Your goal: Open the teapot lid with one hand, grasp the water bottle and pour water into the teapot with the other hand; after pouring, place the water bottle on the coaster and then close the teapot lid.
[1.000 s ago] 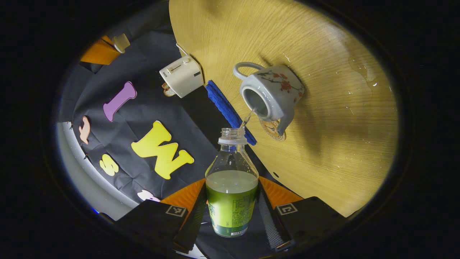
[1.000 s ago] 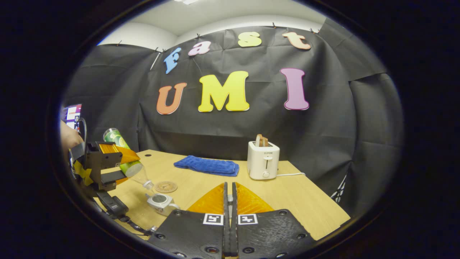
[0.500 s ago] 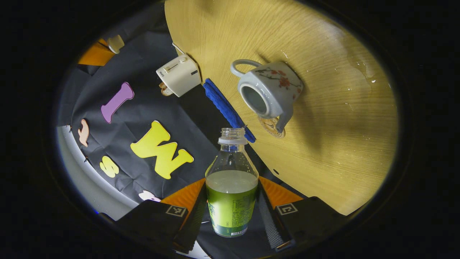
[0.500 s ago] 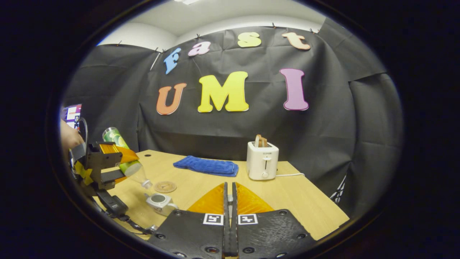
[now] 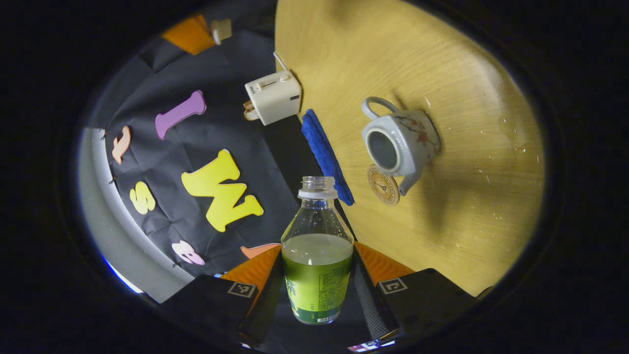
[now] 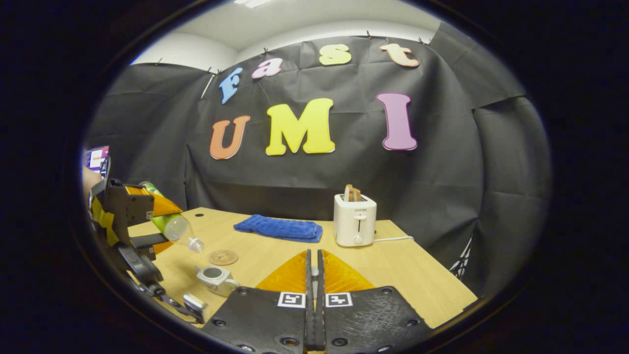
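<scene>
In the left gripper view my left gripper (image 5: pixel 317 250) is shut on a green-labelled water bottle (image 5: pixel 317 275), uncapped and partly full. Its mouth points past the blue towel, apart from the white flowered teapot (image 5: pixel 400 142), which stands lidless on the wooden table. The round coaster (image 5: pixel 383 185) lies by the spout. At the top edge the right gripper (image 5: pixel 206 32) holds the pale teapot lid (image 5: pixel 221 29). The right gripper view has my right gripper (image 6: pixel 313 268) with its fingers pressed together, and at the left the left gripper (image 6: pixel 140 219) holding the tilted bottle (image 6: pixel 172 225) above the teapot (image 6: pixel 214 278) and coaster (image 6: pixel 222 256).
A folded blue towel (image 6: pixel 277 228) and a white toaster (image 6: pixel 355 221) with toast stand at the back of the table (image 6: pixel 408 275). Water drops (image 5: pixel 511 137) lie on the wood beyond the teapot. A small device on a cable (image 6: pixel 194 301) hangs under the left gripper.
The stream of water into the teapot has stopped. My left gripper has drawn the bottle back and away from the teapot. The right gripper has hardly moved.
</scene>
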